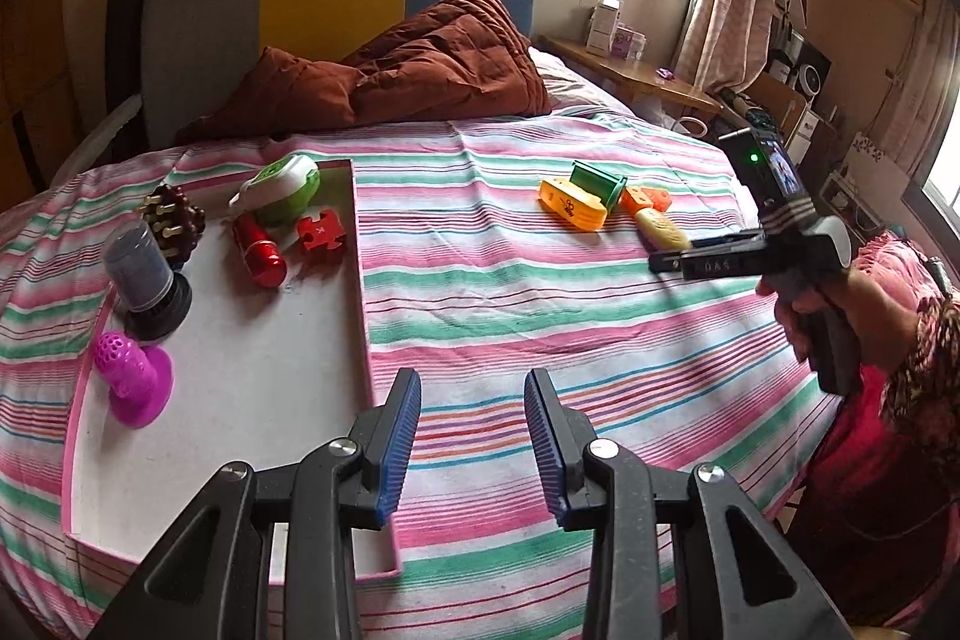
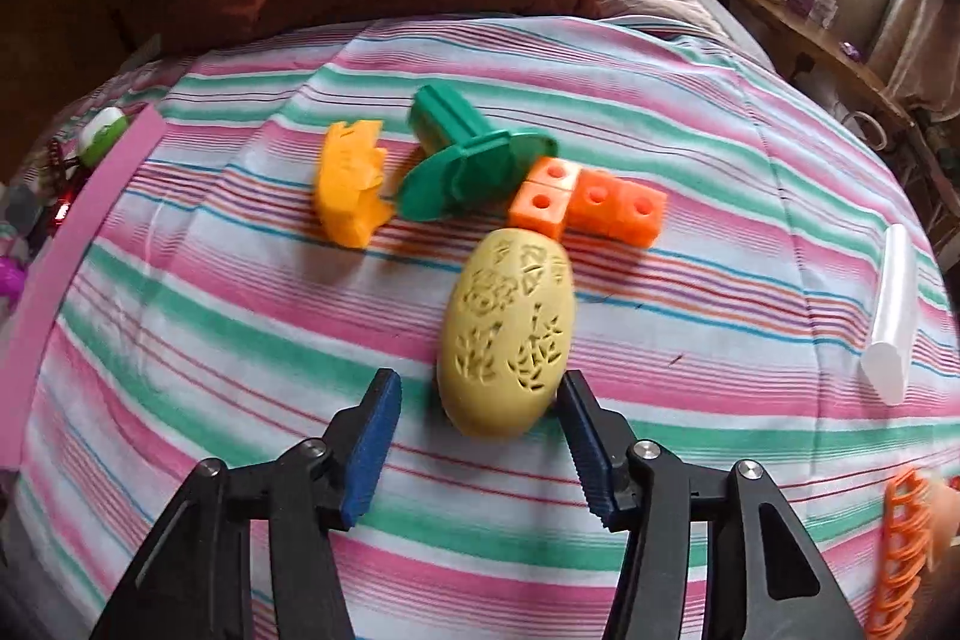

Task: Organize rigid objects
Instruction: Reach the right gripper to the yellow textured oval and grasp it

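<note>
A yellow carved egg-shaped case lies on the striped bedsheet. Its near end sits between the fingers of my right gripper, which is open; the pads do not press on it. Behind it lie orange linked cubes, a green spool and an orange-yellow piece. In the left wrist view the right gripper hovers at the egg, held by a hand. My left gripper is open with nothing in it, over the right edge of a pink-rimmed white tray.
The tray holds a green-white case, a red cylinder, a red puzzle piece, a beaded brush, a grey bottle and a magenta piece. A white tube and an orange lattice lie right. A brown quilt is behind.
</note>
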A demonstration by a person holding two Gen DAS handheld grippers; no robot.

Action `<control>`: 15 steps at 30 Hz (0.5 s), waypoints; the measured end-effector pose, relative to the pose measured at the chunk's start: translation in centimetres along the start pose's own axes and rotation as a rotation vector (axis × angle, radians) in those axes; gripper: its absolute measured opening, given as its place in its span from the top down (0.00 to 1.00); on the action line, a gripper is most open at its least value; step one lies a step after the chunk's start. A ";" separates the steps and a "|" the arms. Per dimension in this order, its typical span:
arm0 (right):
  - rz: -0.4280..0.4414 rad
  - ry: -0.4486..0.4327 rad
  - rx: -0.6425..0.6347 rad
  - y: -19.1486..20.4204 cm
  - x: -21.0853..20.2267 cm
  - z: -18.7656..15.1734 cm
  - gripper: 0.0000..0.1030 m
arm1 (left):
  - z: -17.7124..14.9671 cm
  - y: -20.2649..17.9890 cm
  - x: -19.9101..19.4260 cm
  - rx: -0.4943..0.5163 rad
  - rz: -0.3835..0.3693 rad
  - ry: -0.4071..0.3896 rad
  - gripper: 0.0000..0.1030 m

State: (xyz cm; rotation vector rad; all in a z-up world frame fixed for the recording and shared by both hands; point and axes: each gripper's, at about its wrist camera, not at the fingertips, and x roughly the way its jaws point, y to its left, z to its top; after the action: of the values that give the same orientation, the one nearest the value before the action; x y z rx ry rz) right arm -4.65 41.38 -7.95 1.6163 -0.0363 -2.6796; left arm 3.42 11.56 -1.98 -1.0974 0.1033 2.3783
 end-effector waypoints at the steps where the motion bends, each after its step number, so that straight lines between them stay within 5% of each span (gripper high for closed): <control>1: 0.011 -0.002 0.003 0.3 -0.2 -0.2 0.47 | 0.2 -0.2 0.1 0.003 -0.002 0.001 0.65; 12: 0.041 -0.002 0.264 -1.3 0.2 1.6 0.46 | 1.3 -2.5 0.8 0.031 -0.027 0.007 0.65; 15: 0.013 0.003 0.367 -2.1 -0.1 1.9 0.37 | 1.3 -2.5 0.8 0.024 -0.032 0.006 0.65</control>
State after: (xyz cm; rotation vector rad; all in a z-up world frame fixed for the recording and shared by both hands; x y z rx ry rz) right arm -6.34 43.48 -7.05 1.6924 -0.5672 -2.7836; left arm 3.31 14.46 -1.37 -1.0869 0.1149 2.3396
